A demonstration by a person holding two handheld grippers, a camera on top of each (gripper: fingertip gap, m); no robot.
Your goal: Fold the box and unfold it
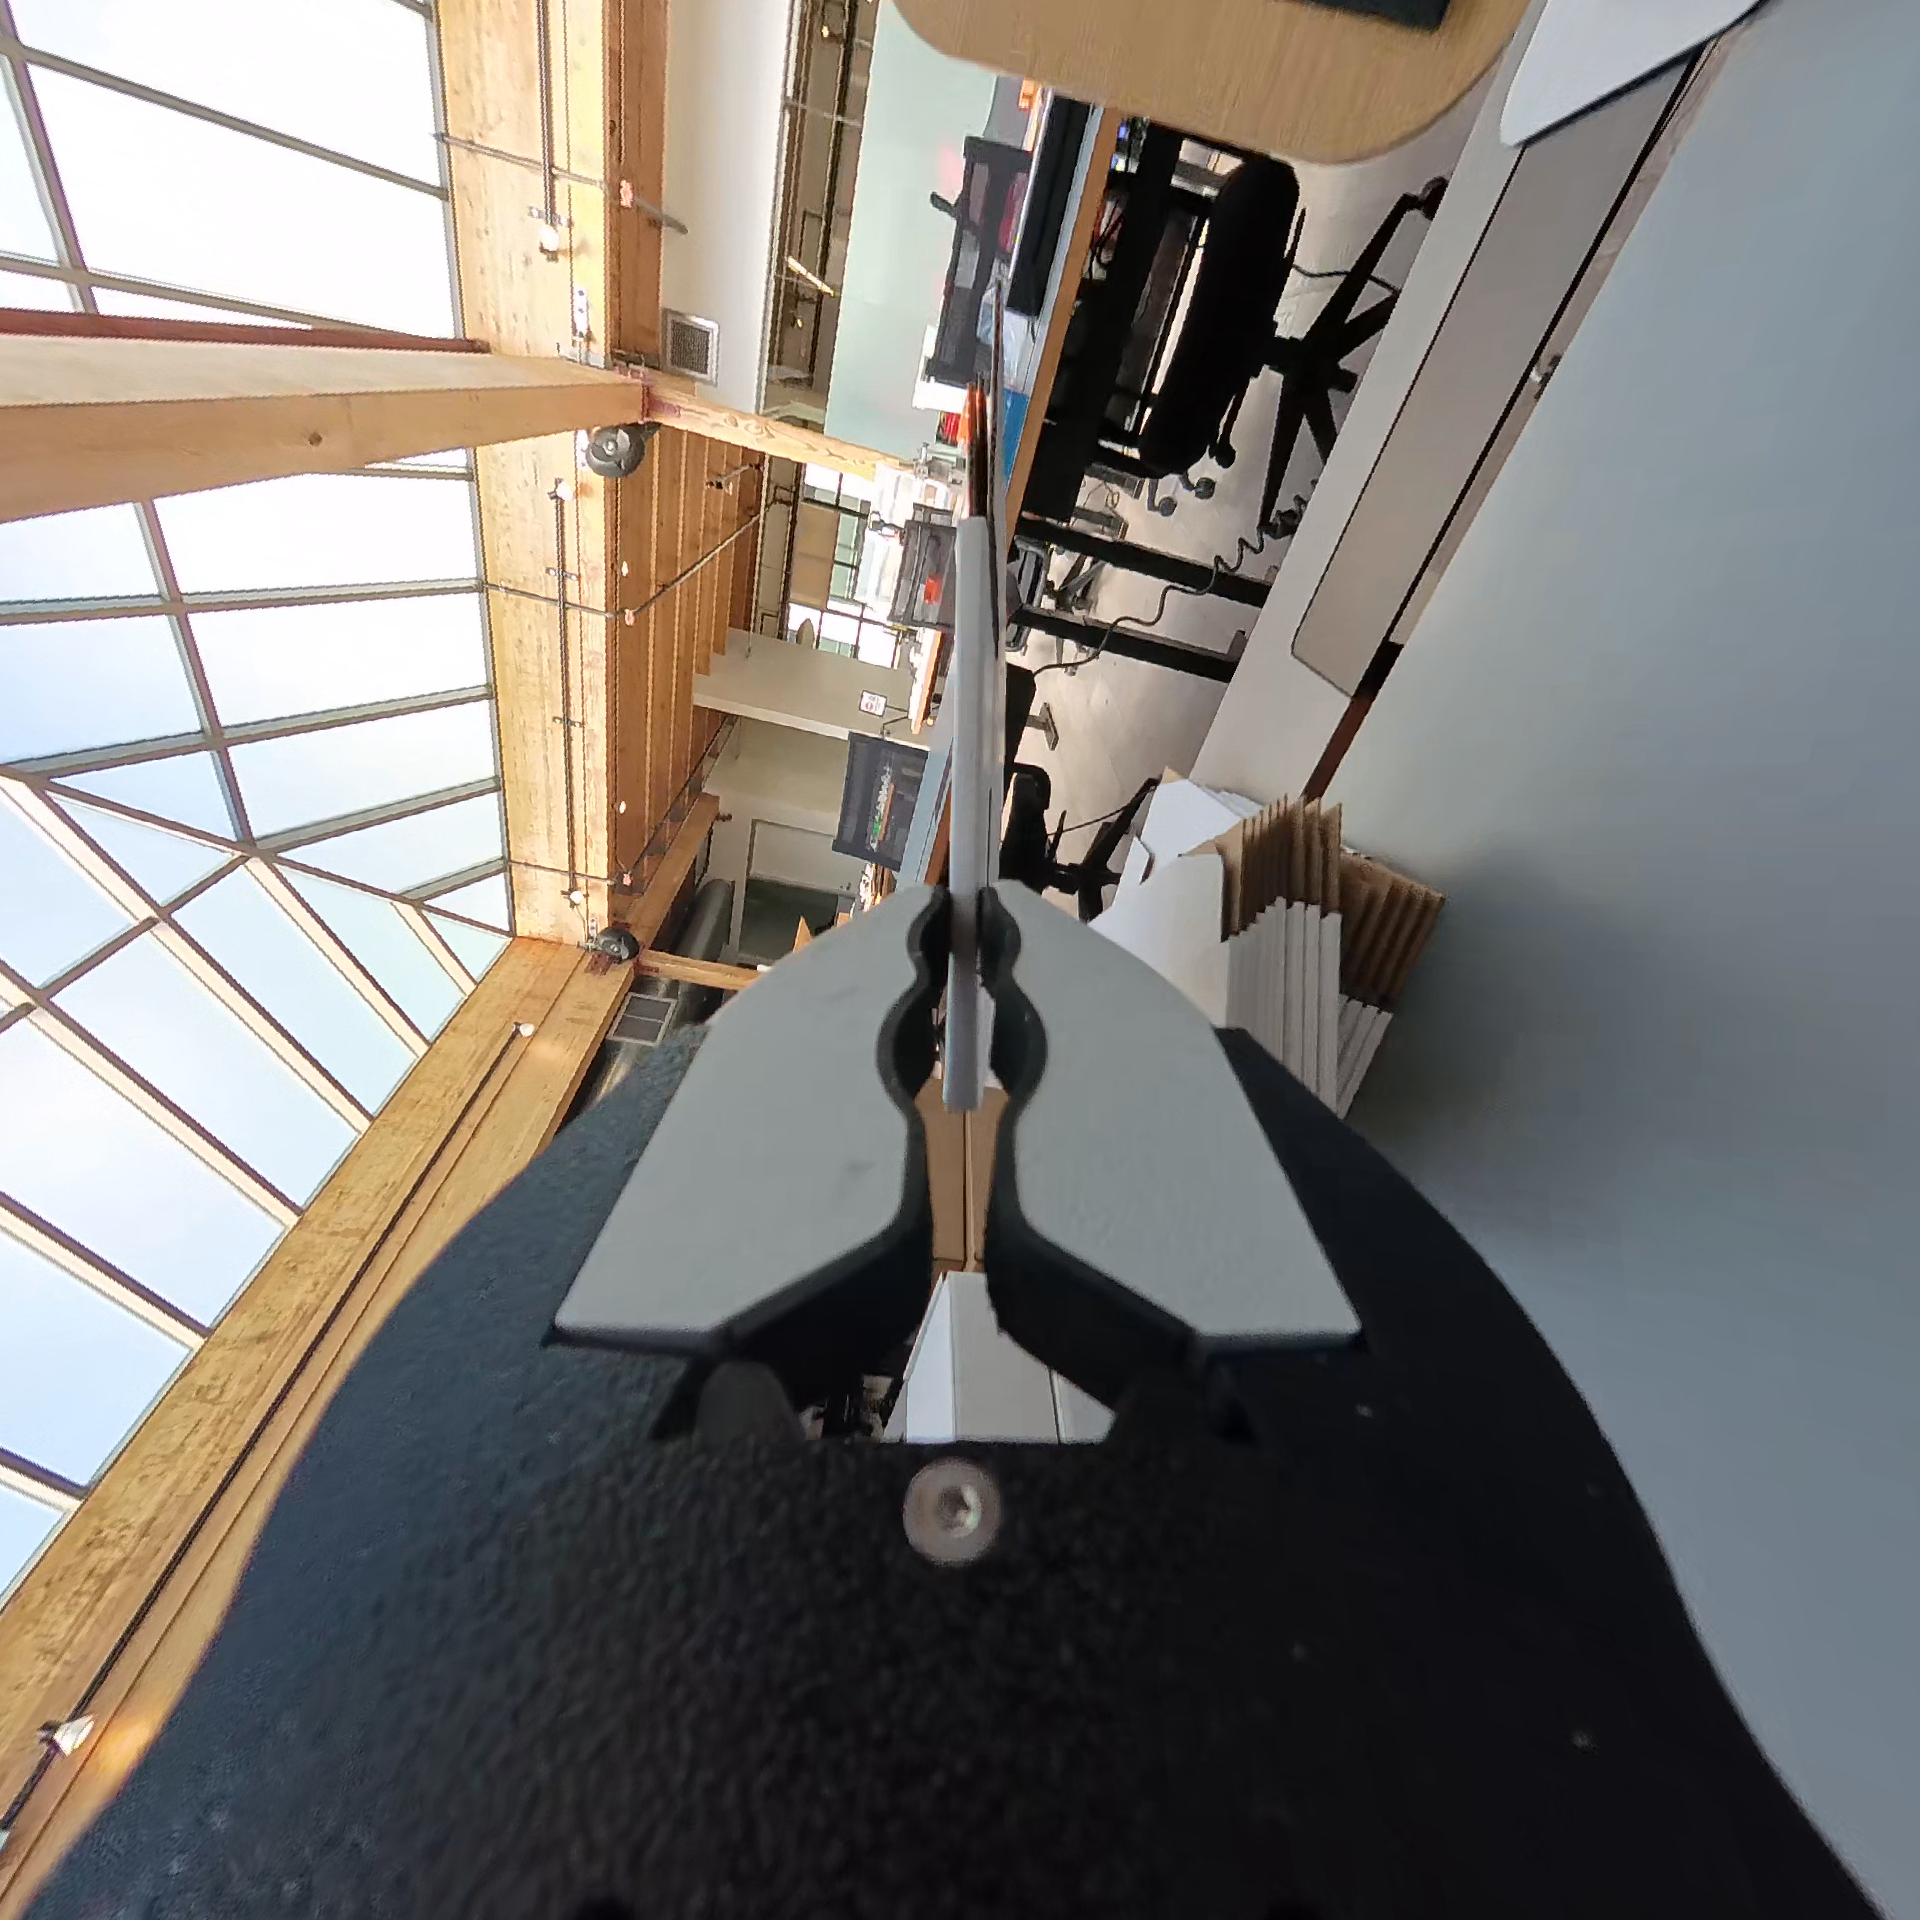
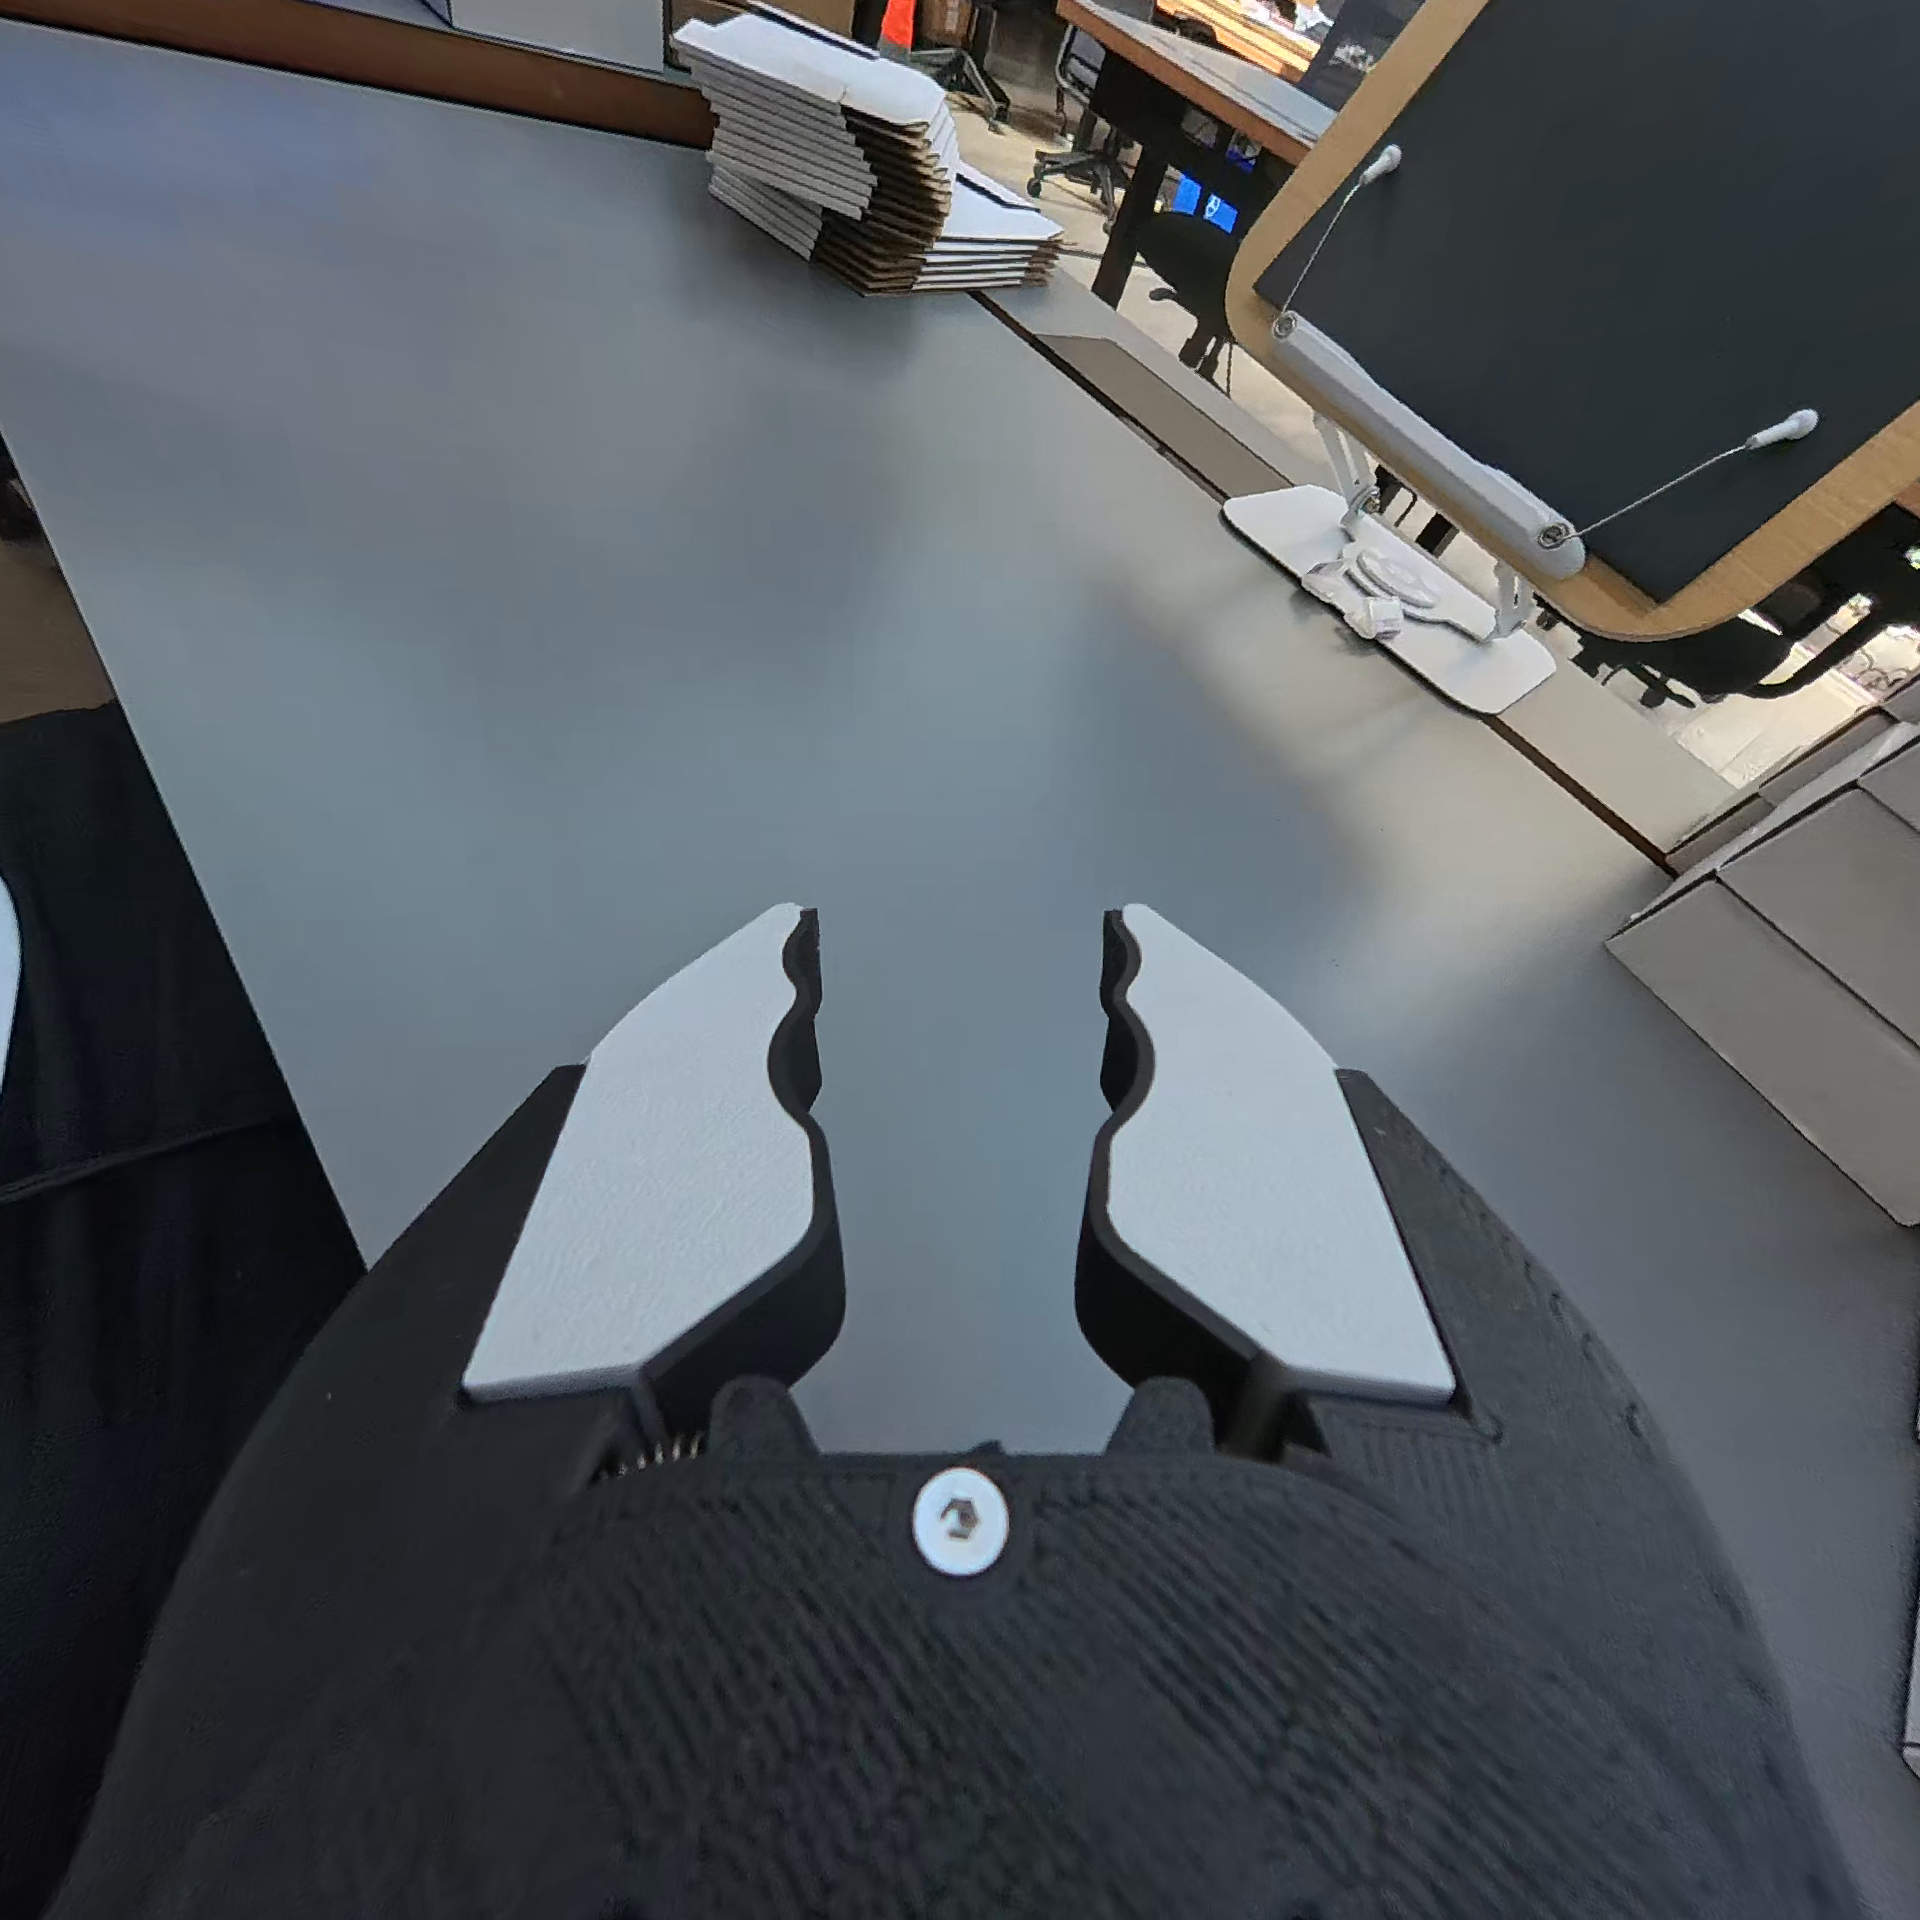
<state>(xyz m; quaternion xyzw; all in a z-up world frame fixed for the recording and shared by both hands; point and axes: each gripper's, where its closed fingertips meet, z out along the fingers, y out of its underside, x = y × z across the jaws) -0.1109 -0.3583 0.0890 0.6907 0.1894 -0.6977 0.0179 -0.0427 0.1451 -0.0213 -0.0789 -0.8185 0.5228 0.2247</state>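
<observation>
My left gripper [image 1: 975,914] is shut on a flat white cardboard box blank [image 1: 977,748]. I see the blank edge-on as a thin white strip running away from the fingertips. The gripper is rolled on its side, with the grey table [image 1: 1662,935] at the right of the left wrist view. My right gripper [image 2: 961,925] is open and empty, hovering low over the bare grey table [image 2: 623,623]. The held blank is not in the right wrist view.
A stack of flat white and brown box blanks [image 2: 862,177] lies at the table's far edge; it also shows in the left wrist view [image 1: 1309,935]. A tilted dark board on a white stand [image 2: 1403,582] is at the right. Folded white boxes [image 2: 1818,935] sit at the right edge. A dark sleeve [image 2: 104,1039] is at the left.
</observation>
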